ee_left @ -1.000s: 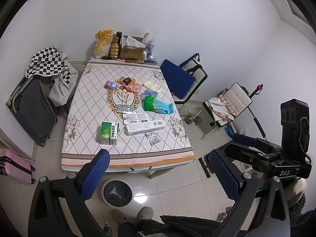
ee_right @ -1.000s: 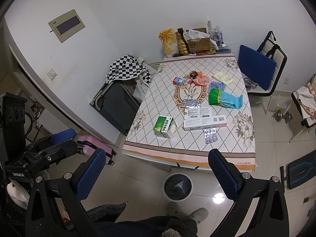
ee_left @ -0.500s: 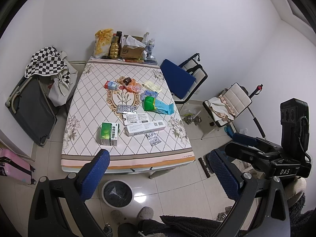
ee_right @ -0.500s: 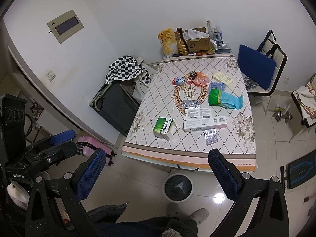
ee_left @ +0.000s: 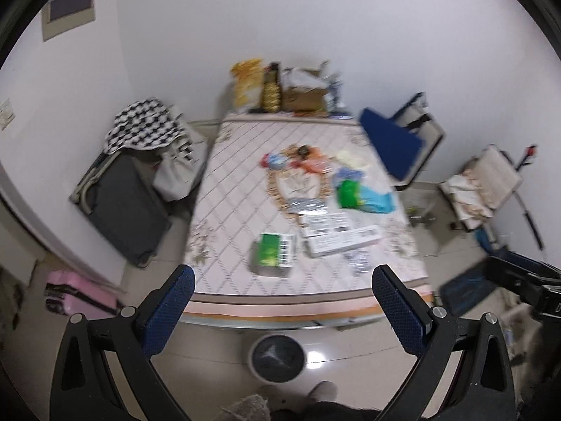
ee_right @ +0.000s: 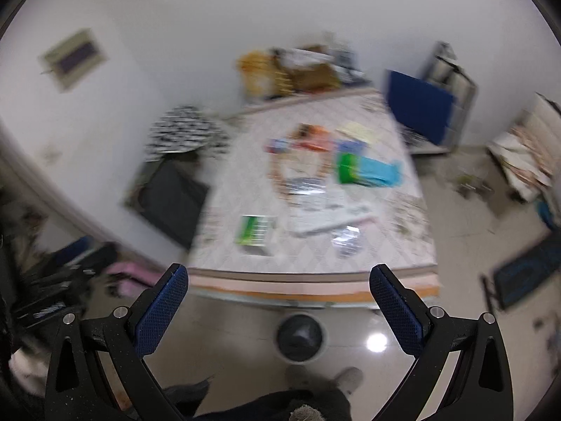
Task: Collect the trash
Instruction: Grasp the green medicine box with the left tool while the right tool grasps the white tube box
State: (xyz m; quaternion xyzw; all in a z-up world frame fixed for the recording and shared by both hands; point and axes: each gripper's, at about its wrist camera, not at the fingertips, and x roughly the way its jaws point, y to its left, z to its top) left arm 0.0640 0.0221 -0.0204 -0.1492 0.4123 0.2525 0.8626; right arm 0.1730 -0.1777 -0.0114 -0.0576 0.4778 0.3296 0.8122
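Both views have swung left and gone motion-blurred since earlier. Trash sits mid-table: green box, long white carton with its long axis left-right, near edge. Bin on floor below. Left gripper and right gripper: jaws apart, empty. Risk: blur spoils aim, a miss shoves items off.

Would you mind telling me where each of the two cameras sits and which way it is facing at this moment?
Left wrist: on the left gripper, held high before the table, looking down at it; its open blue fingers and the right gripper show.
Right wrist: on the right gripper, likewise aimed down at the table; its open fingers and a slippered foot show.
Shared: the green box and the floor bin.
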